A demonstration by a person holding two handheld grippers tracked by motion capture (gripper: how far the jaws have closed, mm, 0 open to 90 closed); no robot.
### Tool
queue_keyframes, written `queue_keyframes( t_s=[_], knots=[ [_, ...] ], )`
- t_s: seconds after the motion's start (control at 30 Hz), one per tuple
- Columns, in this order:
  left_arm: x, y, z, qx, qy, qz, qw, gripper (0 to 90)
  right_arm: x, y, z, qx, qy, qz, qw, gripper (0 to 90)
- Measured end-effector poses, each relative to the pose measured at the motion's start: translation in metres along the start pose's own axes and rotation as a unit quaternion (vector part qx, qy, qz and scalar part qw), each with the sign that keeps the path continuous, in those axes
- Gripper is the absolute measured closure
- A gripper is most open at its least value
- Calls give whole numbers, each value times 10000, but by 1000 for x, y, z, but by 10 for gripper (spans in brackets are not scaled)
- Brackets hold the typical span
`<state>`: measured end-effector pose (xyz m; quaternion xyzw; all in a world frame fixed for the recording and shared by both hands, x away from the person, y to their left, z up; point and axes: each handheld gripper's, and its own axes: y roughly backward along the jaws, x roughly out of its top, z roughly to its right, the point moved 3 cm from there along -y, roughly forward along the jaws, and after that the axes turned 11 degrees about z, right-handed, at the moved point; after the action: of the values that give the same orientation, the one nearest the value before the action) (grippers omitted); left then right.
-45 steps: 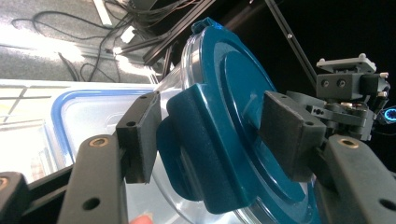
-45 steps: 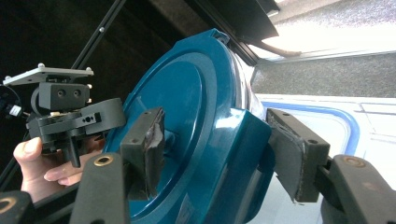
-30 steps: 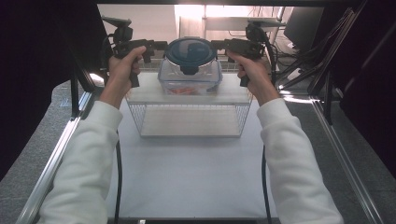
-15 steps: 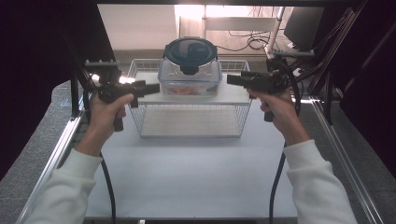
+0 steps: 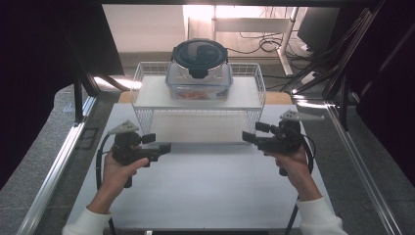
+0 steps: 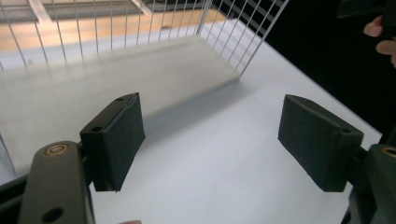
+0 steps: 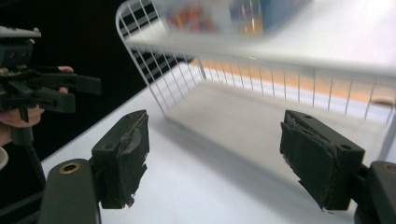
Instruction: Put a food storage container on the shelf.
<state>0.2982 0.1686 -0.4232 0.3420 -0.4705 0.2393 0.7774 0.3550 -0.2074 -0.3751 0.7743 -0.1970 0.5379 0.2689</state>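
Note:
A clear container with a dark blue lid and orange contents stands on the top shelf of a white wire rack. My left gripper is low over the table in front of the rack's left corner, pointing right. Its jaws are open and empty in the left gripper view. My right gripper faces it from the rack's right front corner. Its jaws have just been closing a little, but they stand open with nothing between them. The container is a blur in the right gripper view, above the rack.
The white table mat stretches in front of the rack. Metal frame rails run along both sides, with black curtains beyond. Cables and a desk leg lie behind the rack.
Both hands have drawn back from the container's sides, come down and toward the table's front, and now hover low before the rack. The container stays on the top shelf.

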Motion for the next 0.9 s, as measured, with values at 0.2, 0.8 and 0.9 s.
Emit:
queue_keyframes(
  t_s=[0.2,0.8,0.9],
  knots=[
    [-39,-4,3,148,-121,-212,9996,221,-48,12,-6,-268,291,-366,9985,236],
    [-77,-9,-1,382,-244,-576,9973,224,-102,18,2,-458,127,-884,9950,234],
    [-79,-10,-2,481,-316,-633,9963,218,-102,18,4,-474,118,-864,9951,233]
  ],
)
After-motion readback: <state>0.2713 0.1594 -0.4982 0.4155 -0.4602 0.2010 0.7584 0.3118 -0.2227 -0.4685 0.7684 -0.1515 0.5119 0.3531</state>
